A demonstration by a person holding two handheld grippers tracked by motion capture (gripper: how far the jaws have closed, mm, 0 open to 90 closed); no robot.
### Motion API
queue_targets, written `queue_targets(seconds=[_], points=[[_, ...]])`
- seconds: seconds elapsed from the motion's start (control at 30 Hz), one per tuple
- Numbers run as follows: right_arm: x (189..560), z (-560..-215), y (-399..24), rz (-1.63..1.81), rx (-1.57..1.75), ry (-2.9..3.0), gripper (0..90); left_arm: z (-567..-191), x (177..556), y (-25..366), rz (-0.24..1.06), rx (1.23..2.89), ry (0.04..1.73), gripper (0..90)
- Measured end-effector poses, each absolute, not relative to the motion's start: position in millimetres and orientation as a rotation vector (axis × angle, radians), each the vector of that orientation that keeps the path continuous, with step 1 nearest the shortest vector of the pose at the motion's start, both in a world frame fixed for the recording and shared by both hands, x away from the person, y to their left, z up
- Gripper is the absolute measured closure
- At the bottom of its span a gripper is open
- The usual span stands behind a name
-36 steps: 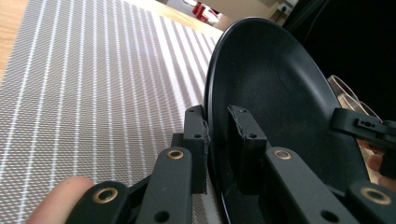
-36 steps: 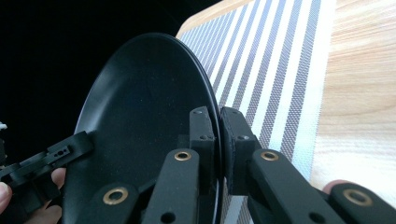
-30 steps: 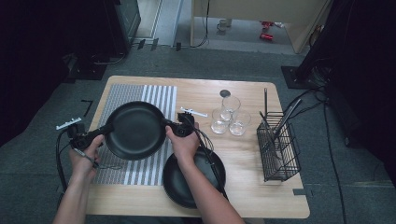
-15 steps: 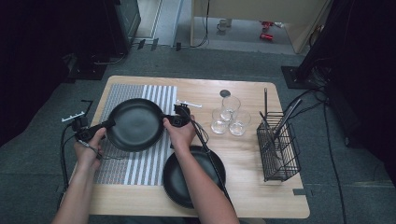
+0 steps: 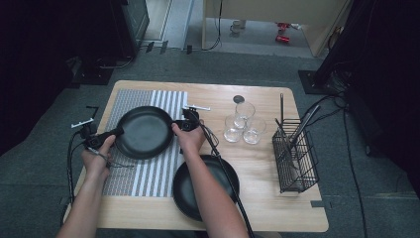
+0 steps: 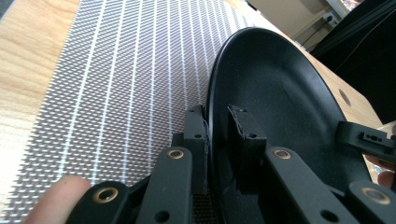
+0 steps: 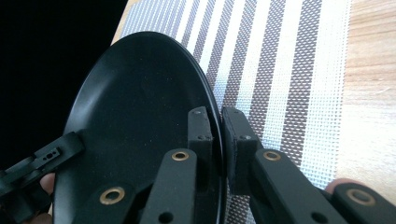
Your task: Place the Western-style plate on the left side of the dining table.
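Round matte black plate (image 5: 143, 131) gripped at opposite rims by left gripper (image 5: 115, 133) and right gripper (image 5: 174, 125) above woven striped placemat (image 5: 148, 173)

The black plate (image 5: 144, 132) at centre left of the high view looks smooth with a soft satin sheen; the placemat (image 5: 143, 171) beneath is coarse woven mesh, grey and white, matt; the table (image 5: 277, 198) is pale wood grain, smooth; the glasses (image 5: 244, 122) upper right of centre are clear and glossy; the basket (image 5: 295, 161) at right is dark wire; the gripper jaws in both gripper views are matt black plastic with brass-coloured rivets.
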State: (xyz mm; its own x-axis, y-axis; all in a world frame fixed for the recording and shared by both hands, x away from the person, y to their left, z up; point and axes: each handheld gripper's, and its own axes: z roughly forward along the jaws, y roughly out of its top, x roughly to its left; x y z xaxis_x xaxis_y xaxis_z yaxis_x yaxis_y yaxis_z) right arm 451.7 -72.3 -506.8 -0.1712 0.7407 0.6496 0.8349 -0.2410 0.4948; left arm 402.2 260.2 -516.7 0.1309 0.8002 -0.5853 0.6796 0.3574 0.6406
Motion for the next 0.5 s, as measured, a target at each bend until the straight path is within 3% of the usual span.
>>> queue_targets(seconds=[0.5], points=[[454.7,-513.5,-65.3,-1.372,-2.008,-1.873,82.8,-520.3,404.5,255.7,0.188,1.412,1.628,76.4]])
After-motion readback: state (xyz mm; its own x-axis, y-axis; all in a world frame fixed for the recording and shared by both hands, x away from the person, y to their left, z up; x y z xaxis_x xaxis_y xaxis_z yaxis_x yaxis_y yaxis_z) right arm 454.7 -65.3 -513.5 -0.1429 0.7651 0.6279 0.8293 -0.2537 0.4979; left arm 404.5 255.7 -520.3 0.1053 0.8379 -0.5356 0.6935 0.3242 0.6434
